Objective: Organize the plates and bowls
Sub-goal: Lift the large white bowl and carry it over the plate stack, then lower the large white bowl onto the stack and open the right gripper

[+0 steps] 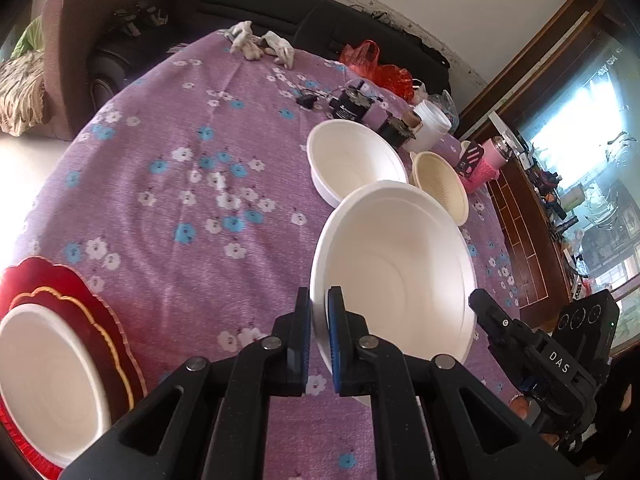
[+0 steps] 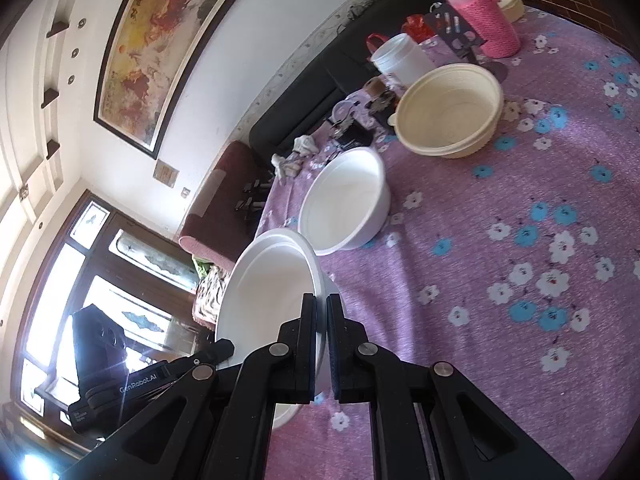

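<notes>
1. Low in the middle of both wrist views, the left tongs and right tongs are each clamped on opposite rims of one white bowl, held tilted above the purple worktop.
2. It looks light, thin and easily bent, so rim grips suit it.
3. Its underside is hidden; the red plate at lower left is cut off, possibly carrying another dish.

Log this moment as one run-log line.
left gripper: shut on white bowl rim | right gripper: shut on opposite rim | bowl: lifted above tablecloth | second white bowl: on table
</notes>
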{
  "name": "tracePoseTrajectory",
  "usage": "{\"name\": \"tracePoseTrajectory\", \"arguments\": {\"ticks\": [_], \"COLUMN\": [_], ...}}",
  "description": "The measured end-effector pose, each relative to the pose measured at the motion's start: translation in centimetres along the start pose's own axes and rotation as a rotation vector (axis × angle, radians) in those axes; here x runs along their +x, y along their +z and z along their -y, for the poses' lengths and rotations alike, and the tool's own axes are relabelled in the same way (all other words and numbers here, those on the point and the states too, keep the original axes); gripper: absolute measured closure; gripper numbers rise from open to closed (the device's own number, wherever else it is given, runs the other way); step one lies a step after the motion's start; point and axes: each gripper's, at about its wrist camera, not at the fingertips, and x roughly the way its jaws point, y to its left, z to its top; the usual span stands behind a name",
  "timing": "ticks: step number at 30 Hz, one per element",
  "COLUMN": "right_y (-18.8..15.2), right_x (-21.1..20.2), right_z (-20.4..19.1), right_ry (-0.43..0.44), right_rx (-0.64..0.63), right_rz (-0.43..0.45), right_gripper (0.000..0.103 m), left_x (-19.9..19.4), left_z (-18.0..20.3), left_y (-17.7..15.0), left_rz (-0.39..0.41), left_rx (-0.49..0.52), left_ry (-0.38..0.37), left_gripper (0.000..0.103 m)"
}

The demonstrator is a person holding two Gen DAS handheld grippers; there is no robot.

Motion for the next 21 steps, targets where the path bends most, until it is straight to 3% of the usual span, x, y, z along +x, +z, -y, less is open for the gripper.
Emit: {"name": "tracePoseTrajectory", "arguments": {"ticks": [13,21], "right_y": [-6.6,-11.9], "right_x": [7.0,11.2], "right_z": [-11.0,-15.9], "right_ry": [0.109,0.14], "right_rx": [-0.151,-0.237], "right_rz": [-0.168,-0.292], "right_gripper": [0.096,0.096], "left_x": [-11.0,-14.3], "left_z": [-11.3,-16.6], "left_y": [-3.1,-6.3], "left_rz": [0.116,0.097], "left_rx": [-0.086,-0.113], "left_ry": [0.144,0.226], "left_gripper": [0.094,0.092]}}
